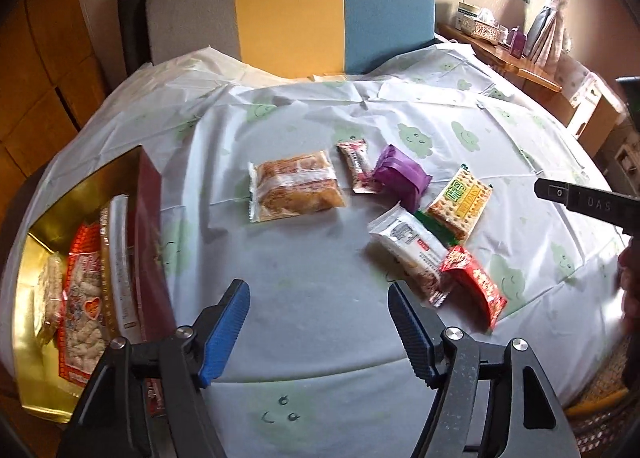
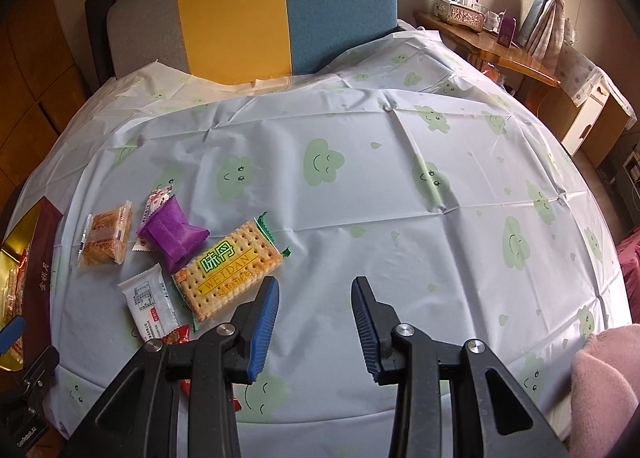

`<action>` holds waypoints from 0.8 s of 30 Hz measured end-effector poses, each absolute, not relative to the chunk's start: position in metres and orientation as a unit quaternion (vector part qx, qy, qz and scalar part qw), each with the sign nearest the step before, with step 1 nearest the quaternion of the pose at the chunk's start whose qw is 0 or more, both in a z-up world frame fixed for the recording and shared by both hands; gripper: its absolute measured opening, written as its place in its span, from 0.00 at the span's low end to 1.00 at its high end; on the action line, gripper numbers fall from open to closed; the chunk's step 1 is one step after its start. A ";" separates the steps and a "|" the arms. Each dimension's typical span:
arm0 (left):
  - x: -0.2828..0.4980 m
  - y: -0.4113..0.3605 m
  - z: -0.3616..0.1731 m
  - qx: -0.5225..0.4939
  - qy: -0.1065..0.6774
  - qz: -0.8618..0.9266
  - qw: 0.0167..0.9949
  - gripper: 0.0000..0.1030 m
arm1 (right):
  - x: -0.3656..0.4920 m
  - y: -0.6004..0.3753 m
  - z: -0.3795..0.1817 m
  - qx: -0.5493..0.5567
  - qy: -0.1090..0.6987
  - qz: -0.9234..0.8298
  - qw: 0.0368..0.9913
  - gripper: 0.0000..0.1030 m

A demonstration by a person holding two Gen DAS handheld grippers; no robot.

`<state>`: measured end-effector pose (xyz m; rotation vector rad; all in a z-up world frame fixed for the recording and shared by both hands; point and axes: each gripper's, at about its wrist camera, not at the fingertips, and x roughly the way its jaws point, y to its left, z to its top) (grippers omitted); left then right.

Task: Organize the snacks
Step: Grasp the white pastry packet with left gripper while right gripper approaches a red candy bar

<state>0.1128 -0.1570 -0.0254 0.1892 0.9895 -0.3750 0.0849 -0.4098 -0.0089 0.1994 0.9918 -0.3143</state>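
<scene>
Several loose snack packs lie on the cloud-print tablecloth (image 1: 320, 338): an orange bread pack (image 1: 296, 186), a small pink pack (image 1: 358, 166), a purple pack (image 1: 400, 172), a yellow cracker pack (image 1: 460, 202), a white pack (image 1: 412, 250) and a red pack (image 1: 476, 282). At the left stands a gold-lined red box (image 1: 52, 210) with several snacks inside. My left gripper (image 1: 317, 290) hangs open over bare cloth between the box and the packs, holding nothing. My right gripper (image 2: 316, 282) is open and empty, just right of the cracker pack (image 2: 228, 270).
A chair back (image 1: 332, 10) in grey, yellow and blue stands behind the table. A wooden desk (image 1: 520, 66) with a tissue box is at the far right. A pink sleeve (image 2: 600, 378) shows at the lower right. The cloth's right half (image 2: 460, 218) carries no packs.
</scene>
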 end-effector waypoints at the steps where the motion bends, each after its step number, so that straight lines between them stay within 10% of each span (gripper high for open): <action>1: 0.117 -0.162 -0.028 0.084 0.479 -0.184 0.854 0.69 | 0.085 -0.410 -0.009 0.095 0.473 -0.148 0.864 0.37; 17: 0.168 -0.244 -0.086 0.082 0.547 -0.183 0.813 0.71 | 0.087 -0.410 -0.008 0.107 0.469 -0.137 0.866 0.37; 24: 0.154 -0.209 -0.082 0.071 0.513 -0.203 0.831 0.52 | 0.087 -0.386 0.000 0.026 0.447 -0.139 0.883 0.37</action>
